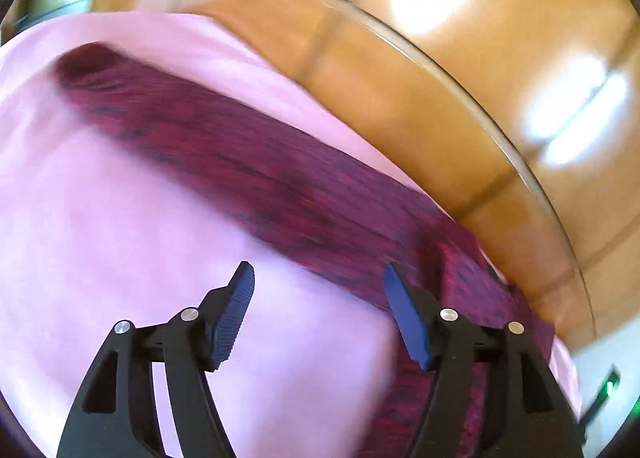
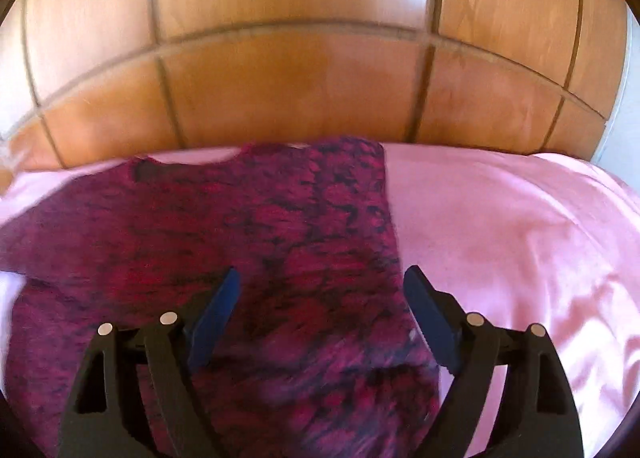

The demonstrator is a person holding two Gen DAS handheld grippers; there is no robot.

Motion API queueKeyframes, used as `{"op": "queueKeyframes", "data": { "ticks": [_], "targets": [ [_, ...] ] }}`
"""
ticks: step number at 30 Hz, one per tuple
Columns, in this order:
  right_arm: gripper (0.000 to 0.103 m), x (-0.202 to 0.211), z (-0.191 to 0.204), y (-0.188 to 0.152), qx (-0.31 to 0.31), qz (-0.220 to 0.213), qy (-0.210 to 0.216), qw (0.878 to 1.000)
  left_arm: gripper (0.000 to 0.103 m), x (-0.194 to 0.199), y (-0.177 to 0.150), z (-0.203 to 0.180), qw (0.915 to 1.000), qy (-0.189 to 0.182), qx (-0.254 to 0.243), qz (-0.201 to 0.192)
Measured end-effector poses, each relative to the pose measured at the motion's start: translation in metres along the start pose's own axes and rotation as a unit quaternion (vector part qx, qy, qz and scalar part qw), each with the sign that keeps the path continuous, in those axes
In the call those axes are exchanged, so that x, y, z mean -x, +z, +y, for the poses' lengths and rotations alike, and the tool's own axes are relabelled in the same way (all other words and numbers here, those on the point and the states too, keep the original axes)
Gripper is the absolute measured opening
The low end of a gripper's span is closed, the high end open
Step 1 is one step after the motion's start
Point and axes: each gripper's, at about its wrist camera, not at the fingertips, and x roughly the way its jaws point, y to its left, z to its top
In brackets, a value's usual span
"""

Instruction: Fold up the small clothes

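Both grippers stand open and empty, the right gripper [image 2: 322,290] above the folded side edge of the fuzzy magenta-and-black knit top [image 2: 224,242], the left gripper [image 1: 318,282] beside its long strip, so any snagging finger could drag that soft fold askew across the slippery pink sheet [image 2: 520,242].

Garment [image 2: 248,258]: you see it lying flat on the cloth [image 2: 500,242], its folded edge to your right.
Cloth: spread beneath the garment; bare surface right of it.
Tiled floor [image 2: 300,89]: behind and below the cloth's far edge.
Table rim [image 1: 460,69]: apparently curved, bordering the cloth; blurred.
Right gripper [image 2: 322,322]: above the garment's right edge.
Left gripper [image 1: 318,314]: over the cloth, beside the garment [image 1: 240,161].
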Motion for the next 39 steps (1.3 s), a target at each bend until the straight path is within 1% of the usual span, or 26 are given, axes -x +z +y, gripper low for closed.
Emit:
{"op": "queueKeyframes", "data": {
  "ticks": [3,4,6,7,9,10,11,12,15,16,18,19,20,21,22,23,24,25,27,29,31,32,33,35,37,39],
  "targets": [
    [0.089,0.02,0.017,-0.016,0.011,-0.001,0.031,0.999,0.066,0.014,0.019,0.048,0.9984,0.019,0.05,-0.017],
    [0.09,0.023,0.022,-0.02,0.015,-0.001,0.037,0.999,0.066,0.017,0.026,0.061,0.9974,0.018,0.067,-0.017],
    [0.091,0.025,0.036,-0.031,0.032,0.006,0.051,0.998,0.066,0.019,0.038,0.086,0.9941,-0.002,0.107,-0.014],
    [0.091,0.023,0.042,-0.036,0.042,0.013,0.054,0.998,0.066,0.022,0.048,0.105,0.9896,-0.008,0.143,-0.015],
    [0.091,0.016,0.052,-0.045,0.053,0.031,0.056,0.997,0.066,0.022,0.06,0.125,0.9838,-0.008,0.178,-0.016],
    [0.092,0.011,0.055,-0.048,0.056,0.04,0.053,0.996,0.066,0.02,0.067,0.138,0.9789,-0.005,0.204,-0.014],
    [0.093,0.009,0.056,-0.05,0.056,0.043,0.048,0.996,0.066,0.02,0.073,0.152,0.9725,0.001,0.232,-0.018],
    [0.094,0.008,0.055,-0.05,0.054,0.044,0.048,0.996,0.066,0.02,0.08,0.164,0.9665,-0.001,0.256,-0.025],
    [0.097,0.004,0.053,-0.05,0.048,0.051,0.051,0.996,0.066,0.012,0.096,0.189,0.9549,-0.002,0.295,-0.032],
    [0.097,0.002,0.052,-0.05,0.048,0.054,0.051,0.996,0.062,0.009,0.1,0.193,0.9537,-0.003,0.299,-0.032],
    [0.099,0.001,0.052,-0.05,0.048,0.056,0.048,0.996,0.062,0.003,0.109,0.195,0.9543,0.004,0.297,-0.031],
    [0.099,0.001,0.052,-0.051,0.049,0.056,0.047,0.996,0.056,-0.003,0.114,0.195,0.9558,0.007,0.292,-0.03],
    [0.099,0.001,0.052,-0.051,0.05,0.057,0.045,0.996,0.046,-0.007,0.119,0.194,0.9582,0.013,0.285,-0.028],
    [0.099,0.001,0.053,-0.052,0.05,0.057,0.044,0.996,0.039,-0.012,0.122,0.193,0.9607,0.027,0.275,-0.024],
    [0.1,0.0,0.052,-0.051,0.051,0.057,0.044,0.996,0.018,-0.021,0.123,0.186,0.9642,0.045,0.261,-0.021],
    [0.1,0.0,0.052,-0.051,0.051,0.057,0.044,0.996,0.012,-0.025,0.126,0.185,0.9667,0.053,0.25,-0.017],
    [0.1,0.001,0.053,-0.052,0.051,0.057,0.044,0.996,0.011,-0.022,0.126,0.188,0.9674,0.06,0.245,-0.019],
    [0.1,0.001,0.053,-0.052,0.051,0.057,0.043,0.996,0.01,-0.02,0.125,0.178,0.969,0.065,0.236,-0.03],
    [0.1,0.001,0.055,-0.053,0.051,0.056,0.041,0.996,0.01,-0.006,0.126,0.162,0.9757,0.051,0.206,-0.056],
    [0.1,0.0,0.055,-0.052,0.05,0.056,0.041,0.996,0.01,0.005,0.125,0.126,0.9865,0.031,0.143,-0.072],
    [0.1,0.001,0.057,-0.053,0.049,0.057,0.042,0.996,0.01,0.021,0.113,0.085,0.994,-0.001,0.074,-0.081],
    [0.1,0.0,0.055,-0.052,0.048,0.057,0.044,0.996,0.01,0.024,0.106,0.067,0.9956,-0.013,0.046,-0.08],
    [0.1,0.0,0.055,-0.052,0.048,0.057,0.044,0.996,0.01,0.028,0.094,0.04,0.9964,-0.025,0.005,-0.081],
    [0.1,0.0,0.054,-0.052,0.048,0.056,0.044,0.996,0.01,0.029,0.075,0.006,0.9952,-0.045,-0.042,-0.076],
    [0.1,-0.001,0.054,-0.052,0.048,0.056,0.044,0.996,0.01,0.023,0.05,-0.03,0.9926,-0.068,-0.083,-0.057],
    [0.1,-0.001,0.053,-0.052,0.046,0.056,0.046,0.996,0.01,0.012,0.029,-0.055,0.9899,-0.083,-0.11,-0.033]
  ]
}}
